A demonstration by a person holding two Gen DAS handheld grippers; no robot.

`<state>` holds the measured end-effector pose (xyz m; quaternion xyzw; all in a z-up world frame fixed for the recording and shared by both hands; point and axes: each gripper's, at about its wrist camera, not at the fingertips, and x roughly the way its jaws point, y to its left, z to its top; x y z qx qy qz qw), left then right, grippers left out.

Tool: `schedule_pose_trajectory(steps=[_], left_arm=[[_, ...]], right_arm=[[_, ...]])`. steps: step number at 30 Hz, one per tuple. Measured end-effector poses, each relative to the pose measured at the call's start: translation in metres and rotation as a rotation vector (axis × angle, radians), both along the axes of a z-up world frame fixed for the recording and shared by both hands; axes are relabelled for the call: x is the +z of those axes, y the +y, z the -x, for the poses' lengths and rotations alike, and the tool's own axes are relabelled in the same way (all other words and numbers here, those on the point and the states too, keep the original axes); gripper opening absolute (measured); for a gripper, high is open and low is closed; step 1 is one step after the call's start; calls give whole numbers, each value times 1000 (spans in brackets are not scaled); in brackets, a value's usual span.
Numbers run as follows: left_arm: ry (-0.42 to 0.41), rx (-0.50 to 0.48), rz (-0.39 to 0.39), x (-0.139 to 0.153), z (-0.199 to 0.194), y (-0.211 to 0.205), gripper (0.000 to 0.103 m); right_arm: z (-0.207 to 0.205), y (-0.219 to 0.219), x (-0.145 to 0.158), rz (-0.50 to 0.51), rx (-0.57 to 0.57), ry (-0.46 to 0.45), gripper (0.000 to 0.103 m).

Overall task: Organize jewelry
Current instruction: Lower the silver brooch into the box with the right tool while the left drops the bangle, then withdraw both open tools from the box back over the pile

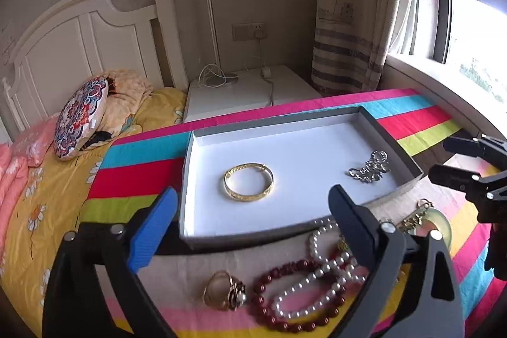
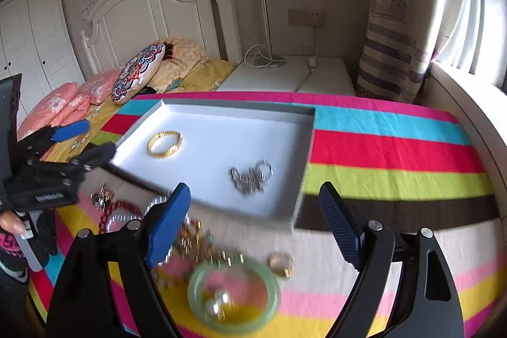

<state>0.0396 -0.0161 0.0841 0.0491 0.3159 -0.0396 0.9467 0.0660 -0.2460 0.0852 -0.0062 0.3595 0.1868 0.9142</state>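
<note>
Both hand-held grippers wide open, holding nothing. Left hand-held gripper [image 1: 253,211] hangs right over the pearls [image 1: 320,281] and red beads [image 1: 285,300] by the surface's near edge, tray [image 1: 190,167] just behind, so left's closer.

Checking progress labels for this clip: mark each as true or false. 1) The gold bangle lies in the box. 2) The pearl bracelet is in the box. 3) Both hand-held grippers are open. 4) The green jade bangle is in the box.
1) True: the gold metal bangle lies in the shallow white-lined box.
2) False: the white pearl bracelet lies on the striped cloth.
3) True: left hand-held gripper, right hand-held gripper.
4) False: the green jade bangle is on the cloth.
</note>
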Motion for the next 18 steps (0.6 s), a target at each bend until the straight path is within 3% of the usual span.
schedule_pose_trajectory(steps=[8,18], left_arm=[[23,67,126,-22,83,21,100],[-40,100,162,-39,140,25,100]], right_arm=[[63,-13,-32,50,45,62,87],[64,12,-56,169,81,127,87]])
